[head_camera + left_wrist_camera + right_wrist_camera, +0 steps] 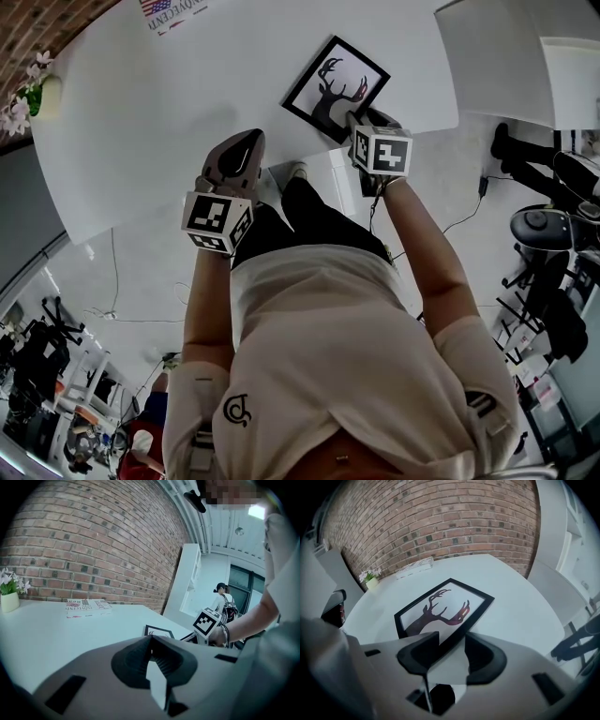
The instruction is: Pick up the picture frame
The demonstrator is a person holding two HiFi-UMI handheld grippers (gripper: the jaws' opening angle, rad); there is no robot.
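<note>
since the picture frame [333, 84] lies flat on the white tabletop [187, 84] w/ one corner pointing at you near the edge, that corner is the easy way in, and that's where your right gripper [361, 122] sits. in the right gripper view the fingers [433, 641] stand wide apart w/ the frame's near corner [440, 609] between them. i can't see the pads pressing on it, so it looks straddled, not gripped. you've tipped the gripper steeply down, prob so one finger can go under the corner and the other over the glass.

your left gripper [246, 141] hangs well left of the frame, over the tabletop's edge. its fingers [154, 667] are fully together w/ nothing in them. my read: it's just parked out of the way, as one gripper should do for this pick.

the frame is thin and black, w/ a dark antlered deer silhouette and a small red patch, and no writing on it that i can make out. beyond the frame and far to its left lies a printed leaflet [173, 11] w/ a stars-and-stripes graphic. its bold heading is cut off and too small to read. a small flower pot [33, 94] stands further left still, no label showing. each gripper's cube has black-and-white square markers, no words.
</note>
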